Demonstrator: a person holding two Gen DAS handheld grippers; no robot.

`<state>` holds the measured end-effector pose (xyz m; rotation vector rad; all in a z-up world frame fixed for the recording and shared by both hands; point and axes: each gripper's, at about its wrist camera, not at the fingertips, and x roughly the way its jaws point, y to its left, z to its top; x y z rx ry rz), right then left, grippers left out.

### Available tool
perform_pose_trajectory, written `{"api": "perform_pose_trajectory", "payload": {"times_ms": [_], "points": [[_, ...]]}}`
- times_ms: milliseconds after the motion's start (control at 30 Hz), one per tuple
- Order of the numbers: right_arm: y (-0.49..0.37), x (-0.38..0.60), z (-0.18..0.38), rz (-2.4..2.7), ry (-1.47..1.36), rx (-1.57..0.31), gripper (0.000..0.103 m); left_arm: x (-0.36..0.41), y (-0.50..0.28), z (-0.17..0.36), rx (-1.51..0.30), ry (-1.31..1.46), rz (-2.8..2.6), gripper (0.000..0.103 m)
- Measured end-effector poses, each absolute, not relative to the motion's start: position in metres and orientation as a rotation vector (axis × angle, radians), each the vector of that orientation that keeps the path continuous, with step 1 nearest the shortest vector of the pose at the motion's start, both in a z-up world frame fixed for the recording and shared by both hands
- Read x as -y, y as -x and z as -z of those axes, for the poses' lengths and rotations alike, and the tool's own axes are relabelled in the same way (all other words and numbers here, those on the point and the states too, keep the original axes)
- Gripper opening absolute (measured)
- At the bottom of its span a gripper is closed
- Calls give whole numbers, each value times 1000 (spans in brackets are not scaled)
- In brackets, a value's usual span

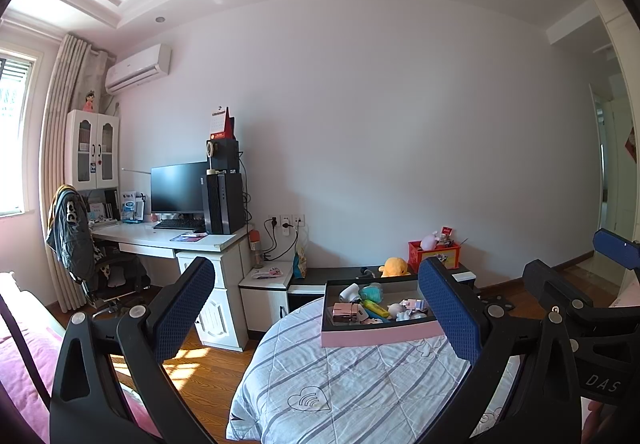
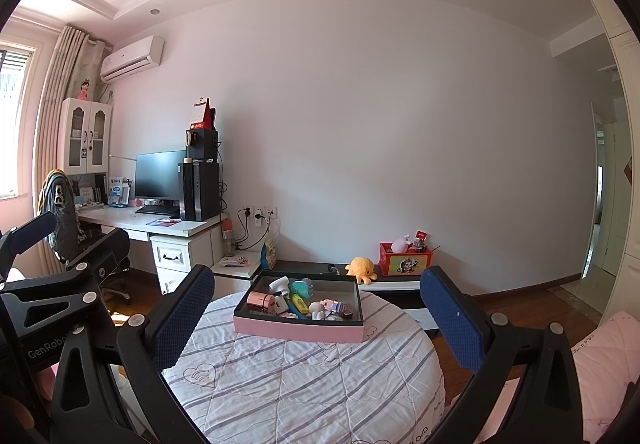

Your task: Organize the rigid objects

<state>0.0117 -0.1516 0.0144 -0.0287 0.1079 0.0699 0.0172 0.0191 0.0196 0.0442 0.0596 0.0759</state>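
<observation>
Nearest, the left hand-held gripper (image 1: 316, 316) and the right hand-held gripper (image 2: 316, 318) both hang with fingers spread wide, holding nothing. Between them lies a round surface (image 2: 304, 376) under a striped quilt. On its far part sits the pink tray (image 2: 298, 328), filled with small rigid objects (image 2: 298, 302) jumbled together. Beyond the tray, a low dark bench (image 2: 316, 268) carries an orange plush (image 2: 361, 269) and a red box (image 2: 405, 262). Left of the tray stand a white desk (image 2: 160, 224), monitor (image 2: 160, 174) and computer tower (image 2: 200, 190) against the plain wall.
</observation>
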Motion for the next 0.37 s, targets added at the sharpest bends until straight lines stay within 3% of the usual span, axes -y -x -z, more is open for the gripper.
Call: {"api": "perform_pose_trajectory", "payload": {"times_ms": [367], "points": [[-10,153,-14,-74,21,-91,103,-19,-15,-24,-36,-39,-66,103]]}}
